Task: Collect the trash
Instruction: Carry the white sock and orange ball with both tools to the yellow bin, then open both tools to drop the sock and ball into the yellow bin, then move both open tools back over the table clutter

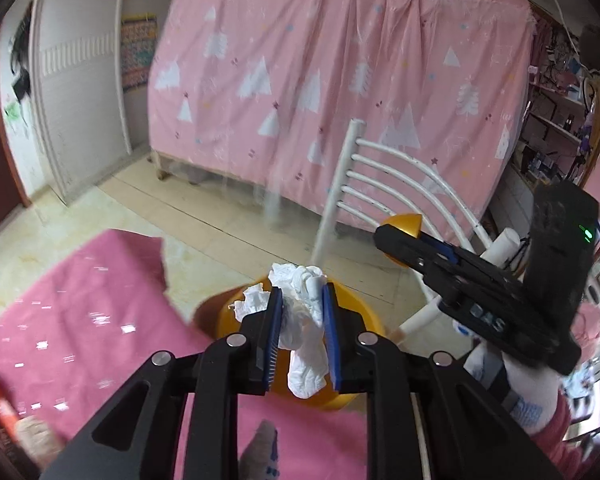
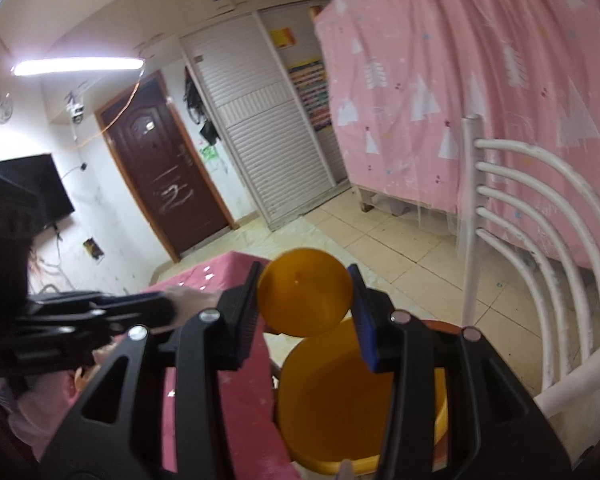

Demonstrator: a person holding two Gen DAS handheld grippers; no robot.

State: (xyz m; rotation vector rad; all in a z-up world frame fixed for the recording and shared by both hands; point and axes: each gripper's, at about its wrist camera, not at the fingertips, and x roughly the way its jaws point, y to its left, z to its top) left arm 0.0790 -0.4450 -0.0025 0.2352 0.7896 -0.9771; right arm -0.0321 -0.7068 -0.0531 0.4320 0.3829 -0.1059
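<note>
table (image 1: 80,312) | pink cloth cover | floor (image 2: 400,256): yellow bin (image 2: 440,412)

A glowing white ceiling tube light (image 2: 78,66) washes out the wall around it. Both fisheye views bend and darken toward the corners; motion blur smears the pink tree-patterned curtain (image 1: 340,80).

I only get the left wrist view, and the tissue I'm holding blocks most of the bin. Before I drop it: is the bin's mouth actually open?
Observer: Yes. The right tool holds the round yellow lid up off the yellow bin, and the mouth is uncovered.
Operator: Anything inside already?
Observer: The inner wall that shows is bare yellow. The right tool hides the rest.
Operator: Where is my tool from that side?
Observer: The left tool is blurred at the left, and its tip appears over the pink tablecloth rather than the bin.
</note>
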